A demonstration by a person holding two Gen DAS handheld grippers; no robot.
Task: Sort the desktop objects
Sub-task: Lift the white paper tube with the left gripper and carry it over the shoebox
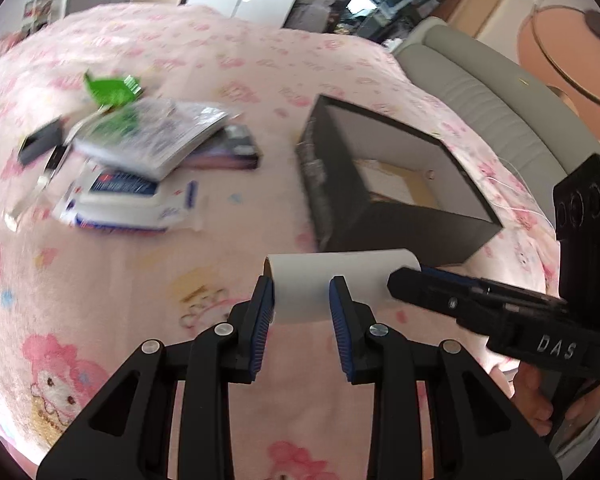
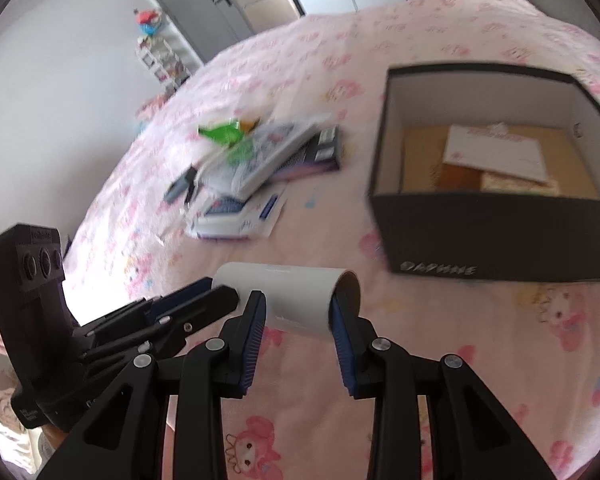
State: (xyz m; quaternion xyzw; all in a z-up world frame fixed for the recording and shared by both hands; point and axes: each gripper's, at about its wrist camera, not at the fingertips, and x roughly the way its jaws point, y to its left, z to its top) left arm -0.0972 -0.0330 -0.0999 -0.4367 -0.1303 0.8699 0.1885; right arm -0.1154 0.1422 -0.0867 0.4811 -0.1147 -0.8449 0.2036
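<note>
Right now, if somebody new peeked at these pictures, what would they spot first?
Probably the white paper roll in the middle, low over the pink cartoon blanket, with the left gripper and the right gripper each at one end of it. Next comes the big open black box just beyond the roll, and a messy pile of packets with a bright green wrapper farther left.

Fuzzy pink printed blanket (image 1: 148, 280) underneath, soft and matt. The white roll (image 1: 320, 284) looks like smooth paper on a cardboard core, and the black box (image 2: 496, 236) is matt card with white inner walls.
</note>
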